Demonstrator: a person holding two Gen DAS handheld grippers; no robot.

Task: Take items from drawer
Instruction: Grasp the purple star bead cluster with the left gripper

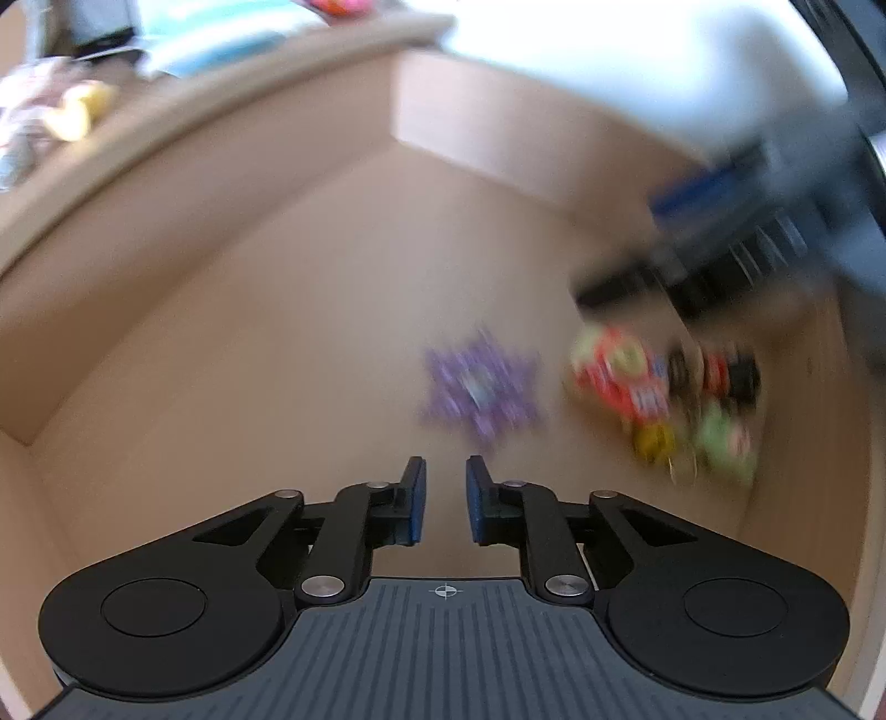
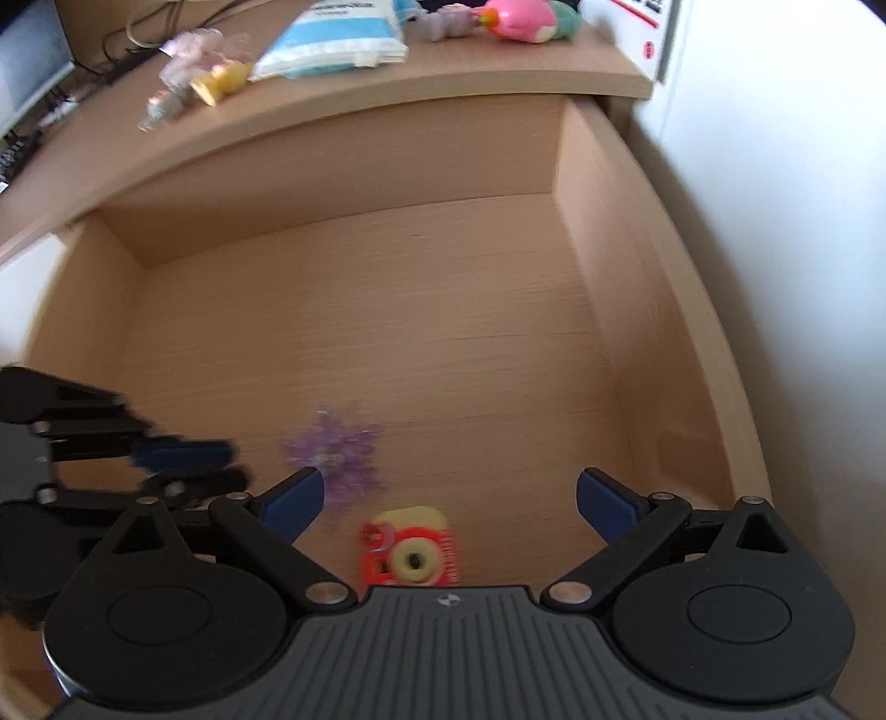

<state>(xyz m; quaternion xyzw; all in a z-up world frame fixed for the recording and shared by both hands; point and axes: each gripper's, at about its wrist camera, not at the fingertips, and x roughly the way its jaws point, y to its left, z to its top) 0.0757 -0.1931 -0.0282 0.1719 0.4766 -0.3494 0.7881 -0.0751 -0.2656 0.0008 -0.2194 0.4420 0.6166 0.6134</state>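
Left gripper (image 1: 446,498) nearly closed, nothing between its pads. Right gripper (image 2: 449,501) spread wide, empty, over the red toy (image 2: 410,556) near the drawer (image 2: 609,277) front edge, purple snowflake (image 1: 482,387) beside. Only the right view shows the desktop's blue pack (image 2: 332,39).

My left gripper (image 1: 446,498) hangs over the drawer (image 1: 249,332) floor, jaws nearly together around nothing; a blurred purple snowflake-shaped trinket (image 1: 482,387) lies just ahead, colourful toys (image 1: 664,399) toward the right wall.

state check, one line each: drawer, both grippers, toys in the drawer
drawer: open
left gripper: jaws nearly closed, narrow gap, nothing between
right gripper: open wide, empty, above the red-and-yellow toy
purple star toy: lying flat on drawer floor
red-and-yellow toy: on drawer floor, not gripped
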